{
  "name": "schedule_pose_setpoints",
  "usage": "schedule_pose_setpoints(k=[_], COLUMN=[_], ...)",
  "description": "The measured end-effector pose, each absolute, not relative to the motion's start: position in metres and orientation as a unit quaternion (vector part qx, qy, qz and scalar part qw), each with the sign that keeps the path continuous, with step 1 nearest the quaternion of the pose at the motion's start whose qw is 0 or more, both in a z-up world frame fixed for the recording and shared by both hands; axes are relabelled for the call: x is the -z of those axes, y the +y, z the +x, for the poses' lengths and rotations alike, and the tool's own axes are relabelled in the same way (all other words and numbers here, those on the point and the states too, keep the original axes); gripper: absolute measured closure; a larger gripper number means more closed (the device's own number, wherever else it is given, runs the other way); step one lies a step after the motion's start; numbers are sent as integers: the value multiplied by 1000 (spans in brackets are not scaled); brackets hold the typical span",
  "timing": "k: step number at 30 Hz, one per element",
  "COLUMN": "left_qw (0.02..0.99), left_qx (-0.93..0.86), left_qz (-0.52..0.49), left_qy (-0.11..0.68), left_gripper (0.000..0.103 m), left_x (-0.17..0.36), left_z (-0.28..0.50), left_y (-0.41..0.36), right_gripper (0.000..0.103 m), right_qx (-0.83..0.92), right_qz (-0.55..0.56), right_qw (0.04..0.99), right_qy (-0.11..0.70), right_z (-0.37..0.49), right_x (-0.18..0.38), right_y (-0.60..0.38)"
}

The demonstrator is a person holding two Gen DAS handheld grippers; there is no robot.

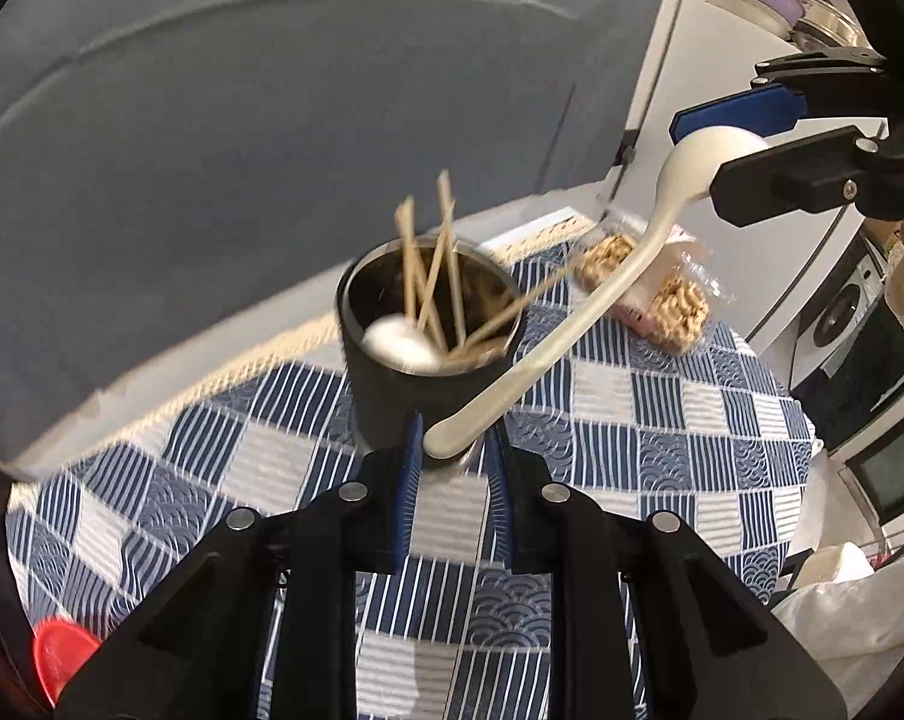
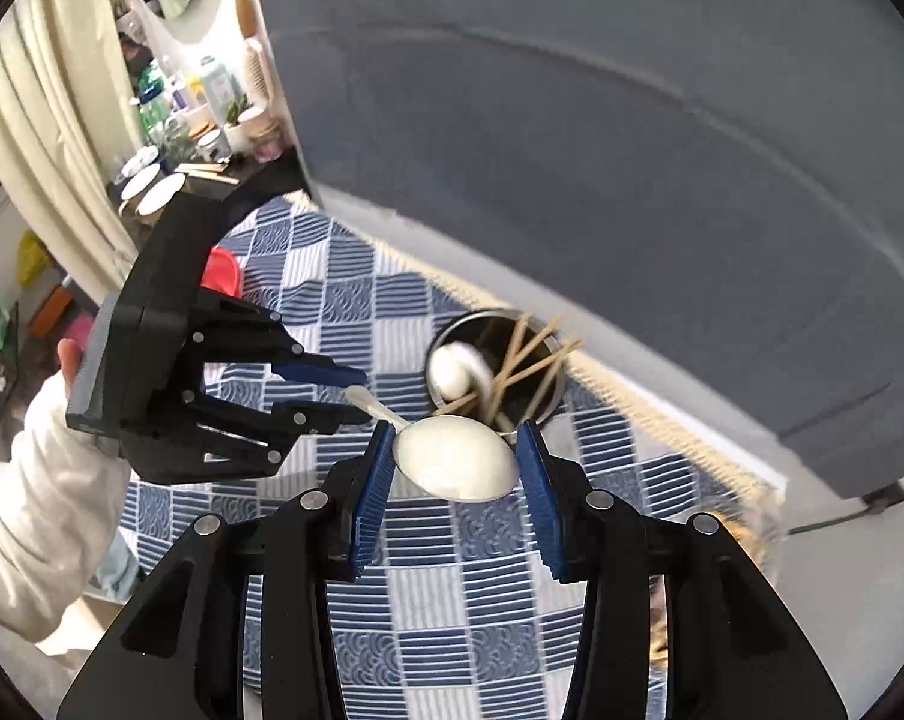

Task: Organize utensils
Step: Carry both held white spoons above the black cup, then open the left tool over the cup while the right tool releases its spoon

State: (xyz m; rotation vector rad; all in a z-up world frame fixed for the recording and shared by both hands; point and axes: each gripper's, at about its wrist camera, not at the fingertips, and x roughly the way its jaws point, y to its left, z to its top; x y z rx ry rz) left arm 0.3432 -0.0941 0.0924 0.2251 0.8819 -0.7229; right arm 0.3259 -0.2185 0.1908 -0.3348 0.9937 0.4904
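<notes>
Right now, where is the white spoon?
The white spoon is off the table, bowl between the right gripper fingers, handle tip between the left gripper fingers, just beside the black cup of chopsticks.

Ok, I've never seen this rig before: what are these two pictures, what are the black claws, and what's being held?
There is no robot. A person holds a two-finger gripper in each hand, each with a fisheye camera looking along its fingers. One picture is from the left gripper, the other from the right gripper. On the blue checked tablecloth are a dark cup holding chopsticks and a cup spoon, a wrapped snack and a red object. The right gripper clamps the held spoon by its bowl. Its handle tip lies between the left fingers, but the grip there is unclear.
</notes>
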Motion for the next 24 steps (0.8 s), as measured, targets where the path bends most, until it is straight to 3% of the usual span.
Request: schedule_pose_setpoints(k=[10,11,12,14,15,17,19,24], left_qw=[835,840,844,852,855,862,863,867], left_qx=[354,347,339,324,320,303,291,258], left_qz=[123,126,130,134,131,124,130,123], left_qy=[402,398,396,390,387,388,393,407], left_gripper=[81,69,43,28,24,11,11,6], left_x=[-107,-105,-103,-98,-96,-92,-87,-81], left_z=[379,383,386,387,385,379,373,361], left_y=[-140,-142,-144,-141,-137,-128,-120,-104], right_gripper=[64,64,64,61,54,48,37,26], right_qx=[-196,-194,-190,-185,-190,-195,-196,-207], right_qz=[-174,-168,-164,-142,-129,-113,-103,-57], right_qw=[850,851,852,850,850,854,856,858], right_qy=[456,458,460,472,475,469,468,468], right_z=[351,359,365,382,388,393,394,390], right_x=[-214,-212,-210,-199,-195,-190,-185,-171], right_y=[-250,-251,-251,-251,-253,-257,-261,-276])
